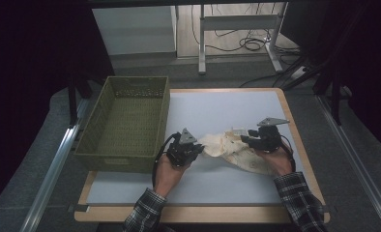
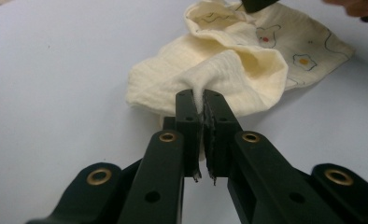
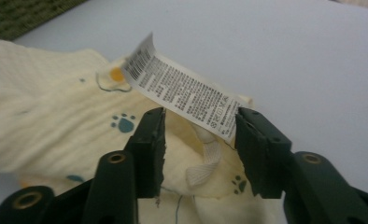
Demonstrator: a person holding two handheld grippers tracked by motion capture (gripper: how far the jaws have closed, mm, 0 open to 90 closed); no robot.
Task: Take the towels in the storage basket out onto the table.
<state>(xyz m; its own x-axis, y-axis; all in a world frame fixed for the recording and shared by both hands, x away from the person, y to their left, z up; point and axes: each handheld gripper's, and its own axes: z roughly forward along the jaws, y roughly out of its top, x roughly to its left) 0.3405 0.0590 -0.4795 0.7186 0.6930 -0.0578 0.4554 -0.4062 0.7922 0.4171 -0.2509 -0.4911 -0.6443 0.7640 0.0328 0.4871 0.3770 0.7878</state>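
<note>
Left gripper view has my left gripper (image 2: pixel 202 100) clamped on a fold of the cream cloth (image 2: pixel 247 70) lying on the table (image 2: pixel 56 93), while my right gripper (image 3: pixel 198 128) gapes around its label (image 3: pixel 182 91), so I might pinch only the label and probably tear it.

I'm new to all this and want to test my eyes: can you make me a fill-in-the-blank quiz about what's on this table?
1. The left hand-held gripper is shut on a fold of the cream ____.
2. The basket beside the cloth is ____ in colour.
3. Between the open jaws of the right hand-held gripper stands a white printed ____.
4. The sleeves of the person have a ____ pattern.

Missing words: cloth; green; label; checked
</note>
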